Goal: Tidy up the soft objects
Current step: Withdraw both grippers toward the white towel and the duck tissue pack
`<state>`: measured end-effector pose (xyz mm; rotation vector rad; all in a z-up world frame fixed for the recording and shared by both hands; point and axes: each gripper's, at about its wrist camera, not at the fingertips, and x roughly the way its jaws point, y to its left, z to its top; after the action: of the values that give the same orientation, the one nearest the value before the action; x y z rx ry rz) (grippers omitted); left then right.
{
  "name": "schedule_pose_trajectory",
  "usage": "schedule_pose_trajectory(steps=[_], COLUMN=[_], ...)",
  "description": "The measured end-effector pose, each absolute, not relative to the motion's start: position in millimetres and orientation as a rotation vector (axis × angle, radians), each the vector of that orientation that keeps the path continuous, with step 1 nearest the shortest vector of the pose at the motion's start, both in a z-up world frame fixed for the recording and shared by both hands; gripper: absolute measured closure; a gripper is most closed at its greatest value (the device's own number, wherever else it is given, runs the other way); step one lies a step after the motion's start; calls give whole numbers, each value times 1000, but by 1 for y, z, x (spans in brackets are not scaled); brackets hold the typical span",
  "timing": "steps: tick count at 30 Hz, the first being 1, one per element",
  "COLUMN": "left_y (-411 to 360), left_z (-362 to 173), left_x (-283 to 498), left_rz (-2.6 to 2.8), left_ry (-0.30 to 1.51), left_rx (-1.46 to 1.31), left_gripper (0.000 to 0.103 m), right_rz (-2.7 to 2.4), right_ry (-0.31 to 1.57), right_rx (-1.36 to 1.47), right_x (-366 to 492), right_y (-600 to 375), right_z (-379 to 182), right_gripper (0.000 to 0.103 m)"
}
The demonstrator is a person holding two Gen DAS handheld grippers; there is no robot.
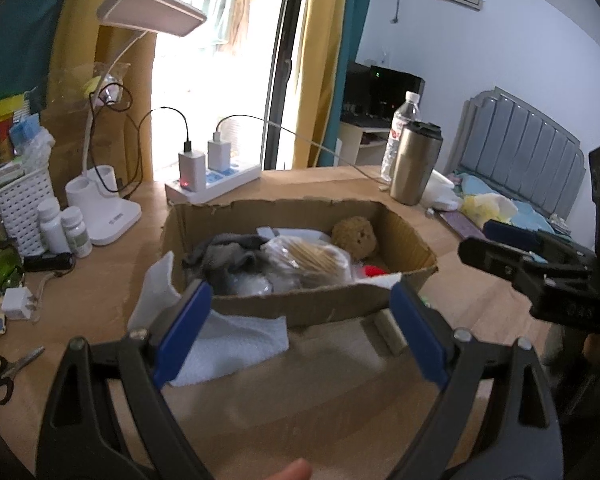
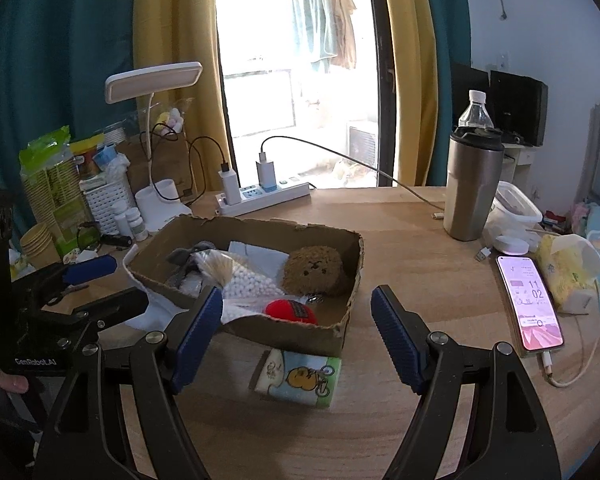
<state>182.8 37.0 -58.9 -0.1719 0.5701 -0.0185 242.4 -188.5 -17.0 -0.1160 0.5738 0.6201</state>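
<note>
Bare tabletop [image 2: 420, 264] lies between cardboard box [image 2: 342, 276] and phone [image 2: 530, 300] — tissue pack [image 2: 300, 378] blocks the box's front, tumbler [image 2: 474, 188] stands behind.

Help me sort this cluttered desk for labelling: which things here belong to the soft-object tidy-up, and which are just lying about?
Belongs to the job:
cardboard box
brown plush bear
red plush
grey cloth
cartoon tissue pack
white towel

Just lying about:
desk lamp
power strip
steel tumbler
phone
scissors
</note>
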Motion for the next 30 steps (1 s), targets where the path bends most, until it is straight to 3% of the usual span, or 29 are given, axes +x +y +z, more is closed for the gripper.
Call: schedule_pose_trajectory(steps=[30], left_y=[90], left_z=[-97], left_x=[176], left_rz=[101], left_ry=[644], left_rx=[-219], left_gripper=[11], right_rz=[614], right_ry=[739], right_rx=[-165], right_x=[249], right_y=[-169], right_z=[-77], right_gripper=[23])
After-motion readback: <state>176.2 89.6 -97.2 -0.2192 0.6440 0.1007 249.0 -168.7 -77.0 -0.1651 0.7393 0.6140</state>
